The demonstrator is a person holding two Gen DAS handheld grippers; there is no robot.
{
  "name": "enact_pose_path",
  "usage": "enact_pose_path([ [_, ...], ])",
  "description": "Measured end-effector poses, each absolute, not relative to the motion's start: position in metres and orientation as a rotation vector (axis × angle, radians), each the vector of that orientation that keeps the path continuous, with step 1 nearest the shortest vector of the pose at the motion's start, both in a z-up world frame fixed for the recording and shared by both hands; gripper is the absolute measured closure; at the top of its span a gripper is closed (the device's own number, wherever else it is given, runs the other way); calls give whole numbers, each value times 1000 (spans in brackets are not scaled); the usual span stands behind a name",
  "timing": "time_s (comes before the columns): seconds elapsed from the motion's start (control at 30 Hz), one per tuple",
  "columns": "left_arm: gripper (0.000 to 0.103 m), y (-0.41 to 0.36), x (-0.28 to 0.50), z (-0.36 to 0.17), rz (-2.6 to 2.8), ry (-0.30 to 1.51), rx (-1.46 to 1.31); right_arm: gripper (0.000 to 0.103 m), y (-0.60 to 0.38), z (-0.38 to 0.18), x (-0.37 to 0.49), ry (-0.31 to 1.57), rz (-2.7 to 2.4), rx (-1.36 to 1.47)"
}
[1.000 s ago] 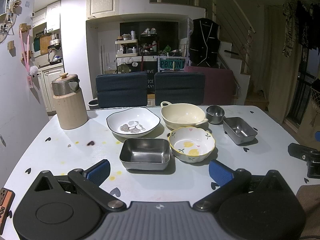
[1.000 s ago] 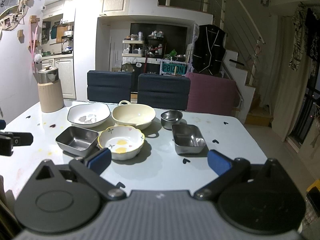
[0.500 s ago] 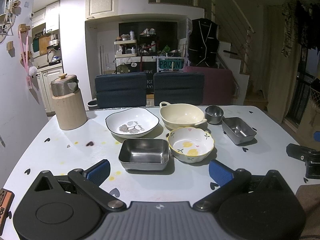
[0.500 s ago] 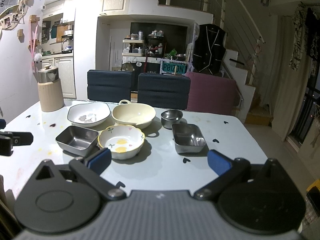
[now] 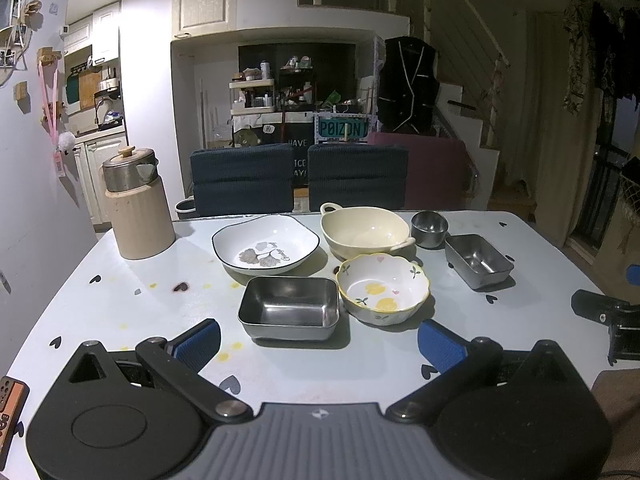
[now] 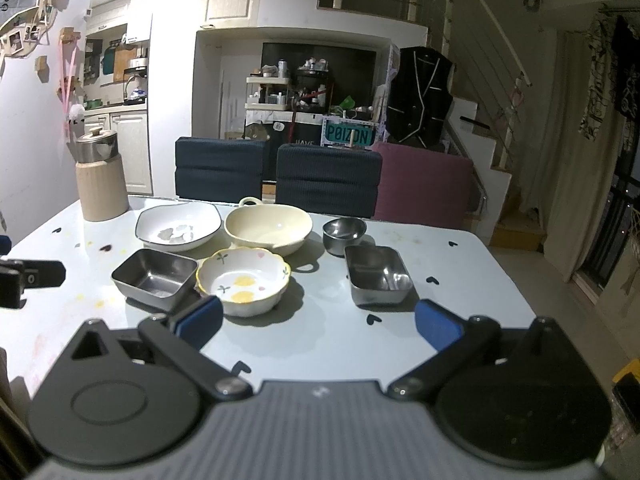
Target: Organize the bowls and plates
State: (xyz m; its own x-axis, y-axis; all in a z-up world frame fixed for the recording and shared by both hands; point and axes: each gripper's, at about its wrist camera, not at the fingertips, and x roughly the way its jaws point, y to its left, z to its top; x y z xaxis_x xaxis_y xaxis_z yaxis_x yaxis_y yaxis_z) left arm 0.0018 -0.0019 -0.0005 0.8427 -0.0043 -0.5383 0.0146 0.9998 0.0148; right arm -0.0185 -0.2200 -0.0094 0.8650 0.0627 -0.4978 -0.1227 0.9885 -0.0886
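Change: almost nothing; left view creeps slightly nearer the dishes.
Dishes: flowered bowl (image 5: 383,289) touches steel tray (image 5: 289,307), mid-table (image 5: 120,304).
Left gripper (image 5: 318,342): fingers apart, empty.
Right gripper (image 6: 318,322): fingers apart, empty.
Risk: crowded rims; grabbing one probably knocks its neighbour.

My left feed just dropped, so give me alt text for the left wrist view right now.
The open left gripper hovers low over a pale table, facing six empty dishes: a steel tray, flowered bowl, leaf-print plate, cream handled bowl, steel cup and smaller steel tray. A lidded canister stands far left.
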Motion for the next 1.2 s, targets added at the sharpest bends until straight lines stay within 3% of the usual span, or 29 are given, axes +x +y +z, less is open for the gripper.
enact_pose_path([
  [0.63,0,42,12,-2,92,608,-76,0,-188,-9,15,562,161,-152],
  [1.2,0,79,111,15,213,542,-87,0,-126,11,134,461,308,-126],
])
